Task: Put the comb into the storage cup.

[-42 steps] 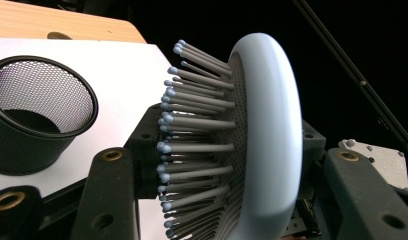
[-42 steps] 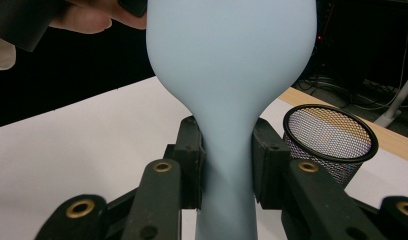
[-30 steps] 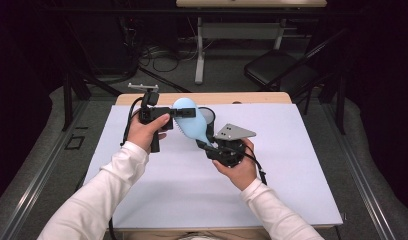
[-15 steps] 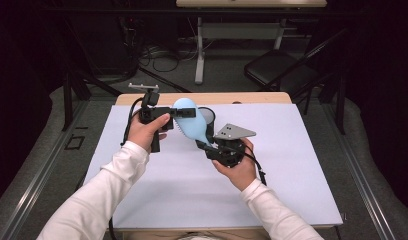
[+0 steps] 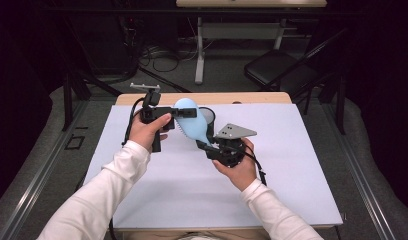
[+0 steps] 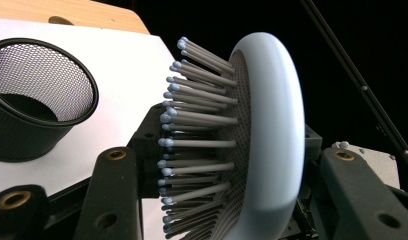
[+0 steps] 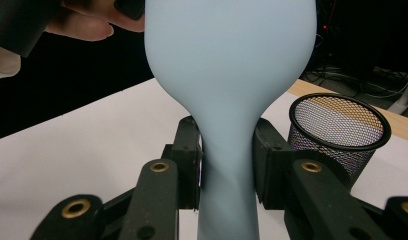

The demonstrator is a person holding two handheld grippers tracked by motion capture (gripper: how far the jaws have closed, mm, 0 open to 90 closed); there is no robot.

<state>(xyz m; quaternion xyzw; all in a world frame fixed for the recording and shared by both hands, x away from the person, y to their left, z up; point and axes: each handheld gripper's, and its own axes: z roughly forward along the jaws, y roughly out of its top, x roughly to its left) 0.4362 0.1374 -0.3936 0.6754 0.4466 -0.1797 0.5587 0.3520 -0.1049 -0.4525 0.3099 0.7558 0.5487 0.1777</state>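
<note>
A flat white surface (image 5: 292, 165) with a bare wooden strip along its far edge carries the scene. Near that far edge stands a black mesh cup (image 5: 208, 116), round and open-topped, its fine wire weave plain in the left gripper view (image 6: 37, 95). Above the surface, just in front of the cup, a pale blue hairbrush (image 5: 192, 125) is held between both hands, clear of the sheet. Its back is smooth, matte and rounded, narrowing to a slim handle (image 7: 227, 165); its oval face bristles with straight grey pins tipped with small beads (image 6: 192, 145). The left gripper (image 5: 184, 113) is clamped on the brush head, one jaw on the back and one among the pins. The right gripper (image 5: 202, 145) is clamped on the handle's neck.
</note>
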